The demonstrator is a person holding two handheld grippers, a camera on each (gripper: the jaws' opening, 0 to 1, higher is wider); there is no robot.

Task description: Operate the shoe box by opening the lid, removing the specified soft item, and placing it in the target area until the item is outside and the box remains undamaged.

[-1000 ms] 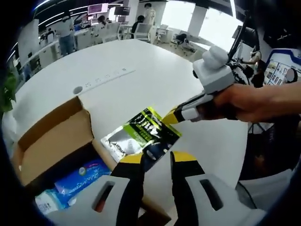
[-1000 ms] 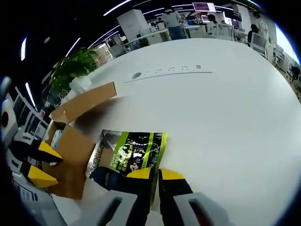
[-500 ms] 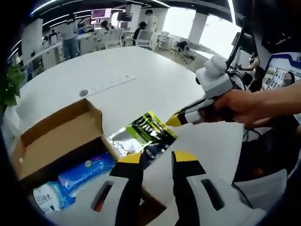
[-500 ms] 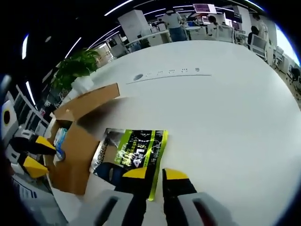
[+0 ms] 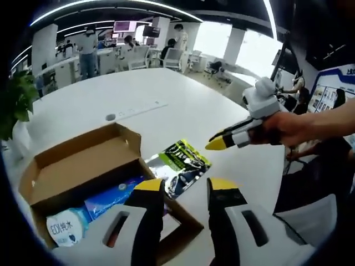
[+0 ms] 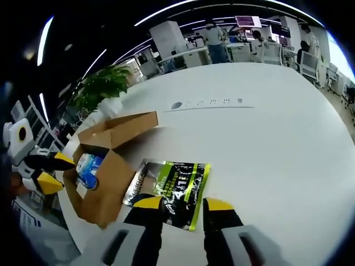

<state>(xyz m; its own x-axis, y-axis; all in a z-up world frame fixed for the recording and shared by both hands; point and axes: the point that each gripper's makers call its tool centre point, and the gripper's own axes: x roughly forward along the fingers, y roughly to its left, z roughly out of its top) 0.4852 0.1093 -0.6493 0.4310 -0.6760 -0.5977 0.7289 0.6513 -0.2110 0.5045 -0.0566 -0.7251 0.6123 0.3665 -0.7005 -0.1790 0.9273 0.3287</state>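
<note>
The open cardboard shoe box [image 5: 77, 166] stands at the left of the white table [image 5: 166, 94], with blue soft packs [image 5: 113, 197] inside. A green and black pouch [image 5: 180, 164] lies flat on the table just outside the box's right corner. My left gripper [image 5: 186, 188] hovers open over that corner, holding nothing. The right gripper [image 5: 219, 144], held by a hand, comes in from the right above the pouch. In the right gripper view, my right gripper [image 6: 183, 204] is open, just short of the pouch [image 6: 172, 185]. The box [image 6: 105, 166] and the left gripper [image 6: 55, 173] are at its left.
A socket strip [image 5: 138, 108] is set into the table beyond the box. A potted plant [image 6: 102, 86] stands past the table's far left edge. Desks, chairs and people fill the room behind. Bare tabletop [image 6: 277, 144] lies right of the pouch.
The right gripper has let go of the pouch's edge, opened wider and drawn back. The pouch now rests on the table. Both cameras have pulled back and risen.
</note>
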